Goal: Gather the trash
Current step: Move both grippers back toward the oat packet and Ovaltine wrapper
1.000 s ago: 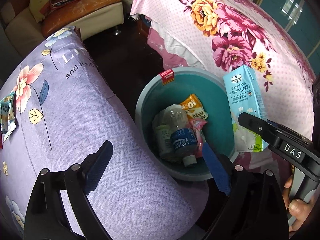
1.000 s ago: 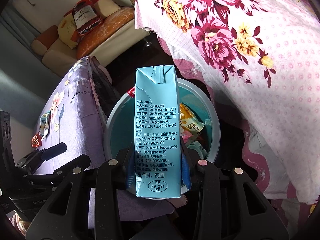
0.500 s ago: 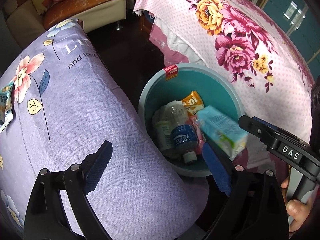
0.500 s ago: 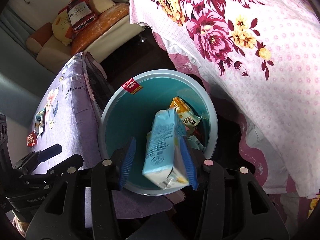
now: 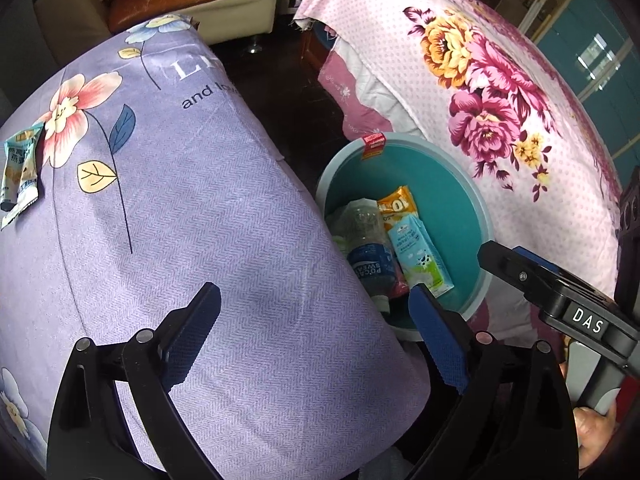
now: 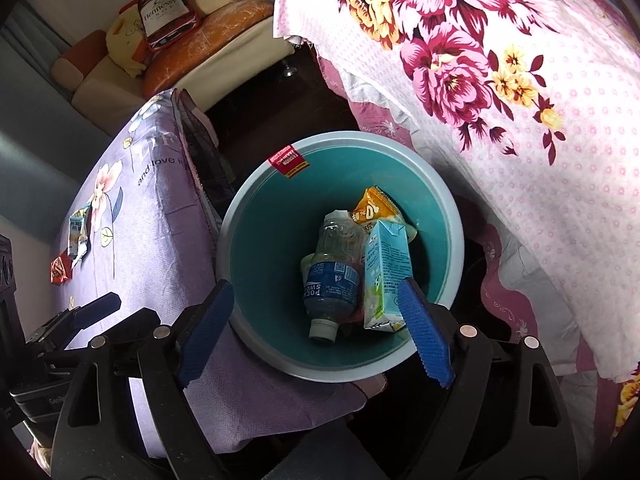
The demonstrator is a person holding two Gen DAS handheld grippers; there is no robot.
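A teal bin (image 6: pixel 340 137) stands on the floor between two cloth-covered pieces of furniture. In it lie a light blue milk carton (image 6: pixel 386 276), a clear bottle with a blue label (image 6: pixel 332 276) and an orange wrapper (image 6: pixel 372 210). My right gripper (image 6: pixel 316 332) hangs over the bin's near rim, its jaws opening, with nothing between them. My left gripper (image 5: pixel 316 336) is open and empty above the purple cloth (image 5: pixel 180 220), left of the bin (image 5: pixel 424 143). The carton (image 5: pixel 420 256) rests beside the bottle (image 5: pixel 368 256).
A pale blue snack wrapper (image 5: pixel 20 172) lies on the purple cloth at the far left, with a red wrapper (image 6: pixel 60 272) near it. Pink floral cloth (image 6: pixel 520 100) drapes to the right of the bin. A sofa (image 5: pixel 180 4) stands behind. A hand (image 5: pixel 592 428) grips the right tool.
The right gripper opened and let go of the milk carton, which tipped and fell into the bin. The left gripper shifted left over the purple cloth.
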